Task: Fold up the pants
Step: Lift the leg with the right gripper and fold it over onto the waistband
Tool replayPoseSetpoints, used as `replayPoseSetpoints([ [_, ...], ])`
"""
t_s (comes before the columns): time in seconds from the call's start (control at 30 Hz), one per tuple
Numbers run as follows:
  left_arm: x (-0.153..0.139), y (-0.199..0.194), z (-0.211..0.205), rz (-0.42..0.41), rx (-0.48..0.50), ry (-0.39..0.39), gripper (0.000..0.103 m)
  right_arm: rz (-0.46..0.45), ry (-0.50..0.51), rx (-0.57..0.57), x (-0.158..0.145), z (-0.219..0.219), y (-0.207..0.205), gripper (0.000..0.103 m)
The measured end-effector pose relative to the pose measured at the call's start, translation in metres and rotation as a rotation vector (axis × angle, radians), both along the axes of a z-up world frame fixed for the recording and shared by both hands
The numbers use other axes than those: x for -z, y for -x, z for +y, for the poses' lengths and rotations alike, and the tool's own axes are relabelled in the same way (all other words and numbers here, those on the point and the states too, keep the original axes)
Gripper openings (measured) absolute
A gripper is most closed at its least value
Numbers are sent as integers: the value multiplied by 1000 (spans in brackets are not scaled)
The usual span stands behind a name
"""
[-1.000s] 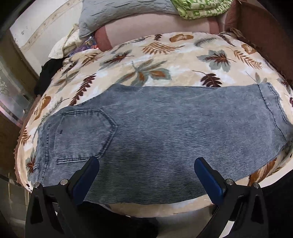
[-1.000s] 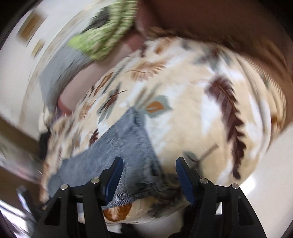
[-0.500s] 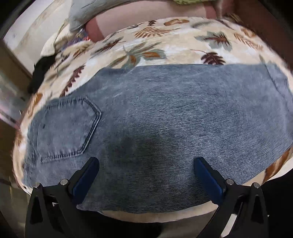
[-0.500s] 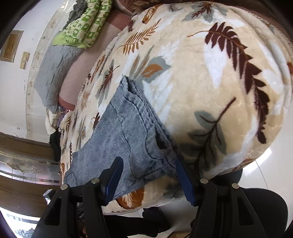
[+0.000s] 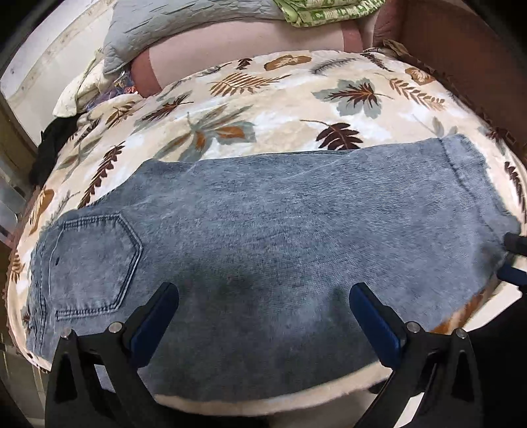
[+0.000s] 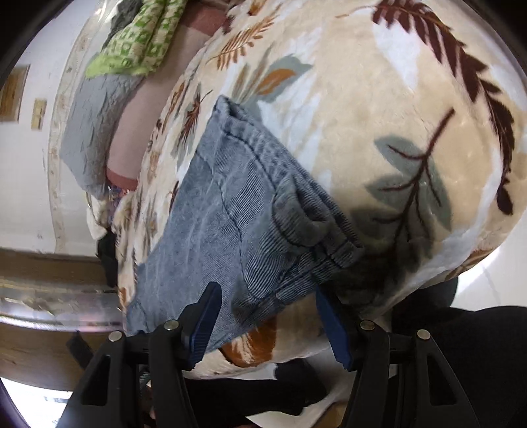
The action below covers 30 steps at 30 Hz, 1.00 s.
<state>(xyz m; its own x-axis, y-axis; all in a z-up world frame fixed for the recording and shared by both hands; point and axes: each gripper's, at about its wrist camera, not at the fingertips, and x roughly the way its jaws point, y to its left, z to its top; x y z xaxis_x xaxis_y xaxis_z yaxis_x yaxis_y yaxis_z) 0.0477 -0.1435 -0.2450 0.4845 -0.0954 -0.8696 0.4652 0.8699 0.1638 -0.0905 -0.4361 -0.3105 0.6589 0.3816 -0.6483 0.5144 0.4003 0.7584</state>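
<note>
No writing, label, brand or number can be read in either view. The jeans [image 5: 263,237] show only stitching, the blanket [image 5: 263,108] only a leaf print, and the green cloth [image 6: 138,42] a pattern too blurred to make out.

I count one faded blue denim pants [image 5: 263,237], one back pocket [image 5: 92,266], two blue-padded grippers [image 5: 263,316] [image 6: 266,316], all on one leaf-print fleece blanket [image 5: 263,108].

Faded blue jeans on a leaf-print blanket

The jeans [image 5: 263,230] are washed grey-blue with finely ribbed streaks; the blanket [image 5: 280,108] is cream with brown, rust and grey-green leaves; the pillow [image 5: 171,23] is grey, the folded cloth [image 5: 326,10] green-and-white.
</note>
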Motion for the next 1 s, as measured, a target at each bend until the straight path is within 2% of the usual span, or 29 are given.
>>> replayPoseSetpoints([
  [0.1, 16, -3, -4, 19, 3, -38, 103, -15, -13, 24, 2, -6, 4, 63],
  [0.17, 17, -5, 1, 37, -22, 5, 103, -26, -7, 42, 0, -9, 6, 63],
  [0.23, 16, -6, 1, 57, -21, 5, 103, -27, 3, 48, -2, -14, 6, 63],
  [0.3, 9, -7, 1, 44, -17, 0, 103, -33, -14, 61, -3, -23, 6, 63],
  [0.4, -4, -12, -4, 21, -12, 24, 103, -32, 66, 119, -14, -39, 13, 63],
  [0.43, -7, -15, -6, 20, -9, 31, 103, -48, 63, 135, -17, -48, 16, 64],
  [0.47, -9, -18, -10, 19, -7, 33, 103, -54, 37, 133, -16, -54, 15, 69],
  [0.5, -9, -20, -14, 17, -5, 32, 103, -53, 15, 120, -14, -59, 13, 69],
  [0.6, -8, -28, -31, 13, 12, 18, 103, -42, 56, 66, -15, -74, -5, 69],
  [0.63, -6, -30, -39, 10, 22, 10, 103, -35, 39, 41, -12, -79, -13, 69],
  [0.73, -2, -34, -48, 19, 25, -1, 103, -47, 5, -51, -10, -86, -30, 78],
  [0.83, 5, -37, -52, 47, 22, 3, 103, -58, 12, -118, -9, -84, -32, 78],
  [1.0, 15, -36, -54, 66, 21, -2, 103, -74, -80, -171, -1, -71, -28, 78],
])
